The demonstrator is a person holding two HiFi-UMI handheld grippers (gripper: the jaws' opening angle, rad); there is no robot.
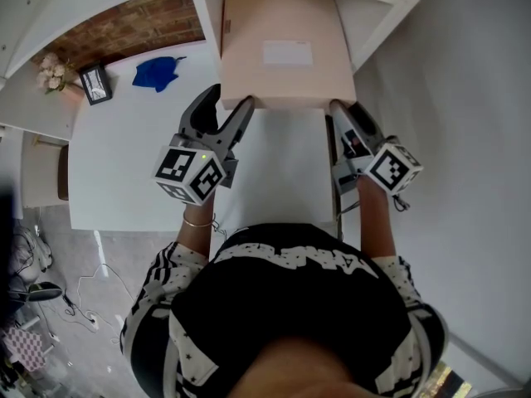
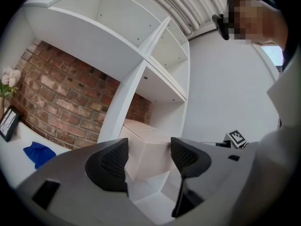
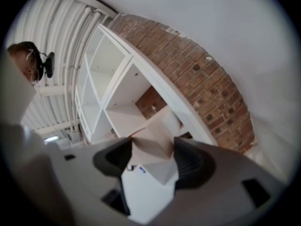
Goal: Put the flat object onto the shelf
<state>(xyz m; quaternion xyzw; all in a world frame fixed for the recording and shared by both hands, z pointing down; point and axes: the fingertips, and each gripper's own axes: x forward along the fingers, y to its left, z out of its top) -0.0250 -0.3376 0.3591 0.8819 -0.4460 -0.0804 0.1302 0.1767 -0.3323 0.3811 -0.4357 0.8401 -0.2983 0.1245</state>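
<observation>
1. Head view: the flat box lies at 12 o'clock with its far end inside the shelf. The left gripper and the right gripper hold its near corners.
2. Left gripper view: the jaws are wide and clamp one box corner. It is better to push level.
3. Right gripper view: the jaws grip the other corner. Both sides should advance together, so that the box does not jam.

A home-like room: brick wall, white cubby shelf, framed picture and flowers.
</observation>
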